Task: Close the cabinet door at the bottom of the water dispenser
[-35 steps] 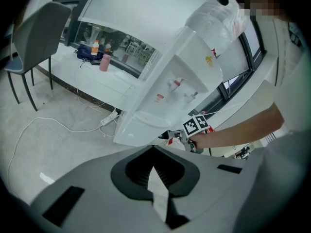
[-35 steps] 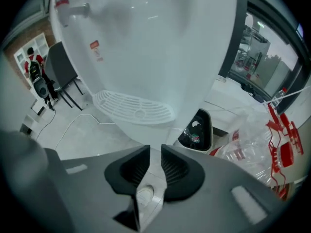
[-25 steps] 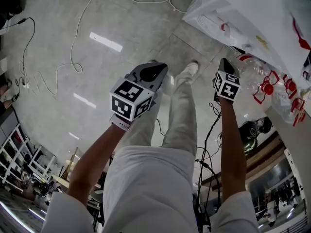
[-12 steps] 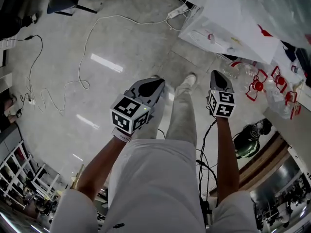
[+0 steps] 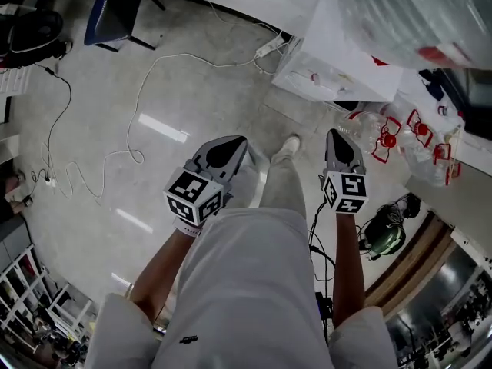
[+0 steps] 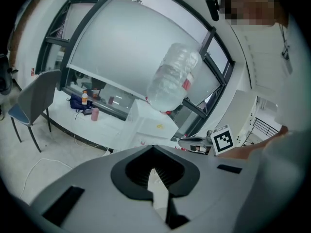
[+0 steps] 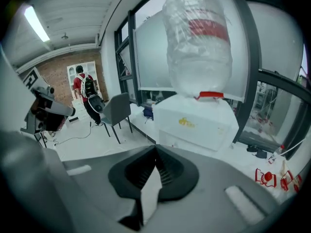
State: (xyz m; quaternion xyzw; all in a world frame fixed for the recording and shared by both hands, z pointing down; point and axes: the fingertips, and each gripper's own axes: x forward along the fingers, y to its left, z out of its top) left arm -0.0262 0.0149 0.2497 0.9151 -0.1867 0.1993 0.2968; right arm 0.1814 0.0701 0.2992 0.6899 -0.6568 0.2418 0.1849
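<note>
The white water dispenser (image 5: 327,68) stands ahead and to the right, with a clear bottle (image 5: 419,14) upside down on top. Both gripper views show its upper body (image 7: 194,123) (image 6: 146,125) and bottle (image 7: 197,42) (image 6: 172,76). Its lower cabinet door is hidden behind the gripper bodies, and from above I cannot tell how it stands. My left gripper (image 5: 240,140) and right gripper (image 5: 338,132) are held up in front of my legs, well back from the dispenser. Each has its jaws together with nothing between them, as the left gripper (image 6: 153,147) and right gripper (image 7: 156,147) show close up.
Empty bottles with red handles (image 5: 392,137) lie on the floor to the right of the dispenser. A power strip (image 5: 270,48) and loose white cables (image 5: 146,91) run across the floor at left. A chair (image 5: 115,10) stands far left. A person with a backpack (image 7: 85,93) is far off.
Both grippers have risen and drawn back toward my body as I stand up. The floor looks farther away and the dispenser's bottle has come into view. The jaws stayed together.
</note>
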